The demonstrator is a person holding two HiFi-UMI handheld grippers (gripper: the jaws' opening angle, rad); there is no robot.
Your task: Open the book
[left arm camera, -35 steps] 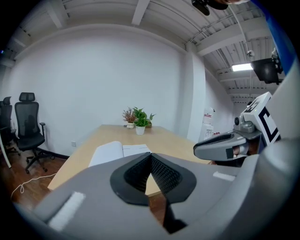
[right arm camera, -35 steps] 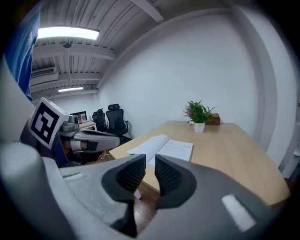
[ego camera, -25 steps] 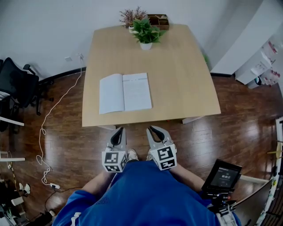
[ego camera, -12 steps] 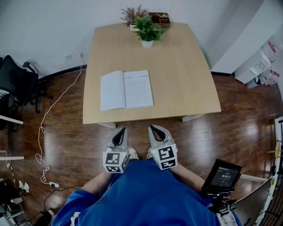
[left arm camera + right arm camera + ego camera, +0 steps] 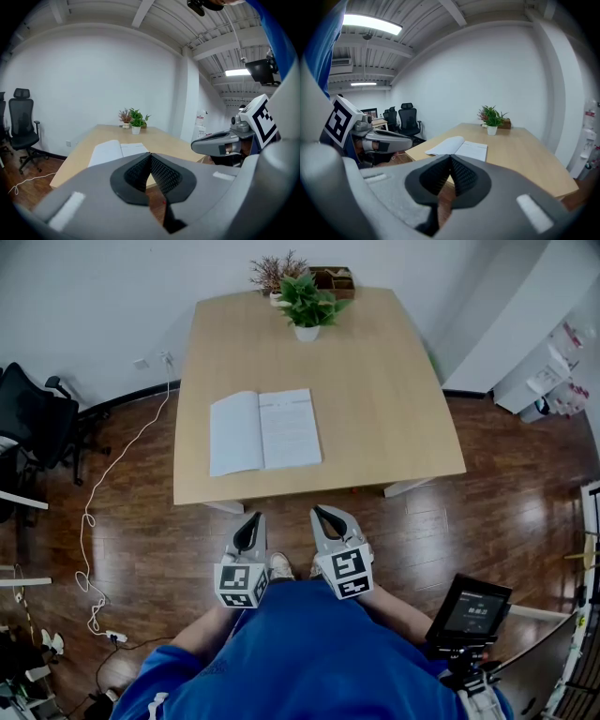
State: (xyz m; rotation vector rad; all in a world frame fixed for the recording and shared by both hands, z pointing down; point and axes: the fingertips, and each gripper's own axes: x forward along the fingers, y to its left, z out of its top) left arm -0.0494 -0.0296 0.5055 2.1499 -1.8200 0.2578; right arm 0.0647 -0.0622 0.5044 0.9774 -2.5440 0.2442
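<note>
Wooden table [image 5: 384, 399] on dark floor [image 5: 506, 484] bears the open book [image 5: 264, 430].

We can read no word or number anywhere. The open book [image 5: 265, 430] on the tabletop [image 5: 394, 409] shows lines of print on its right page, too small to make out. The small screen [image 5: 470, 609] at our right shows pale lines, equally illegible. The cubes on the left gripper [image 5: 253, 519] and right gripper [image 5: 321, 514] bear black-and-white square patterns, no letters.
</note>
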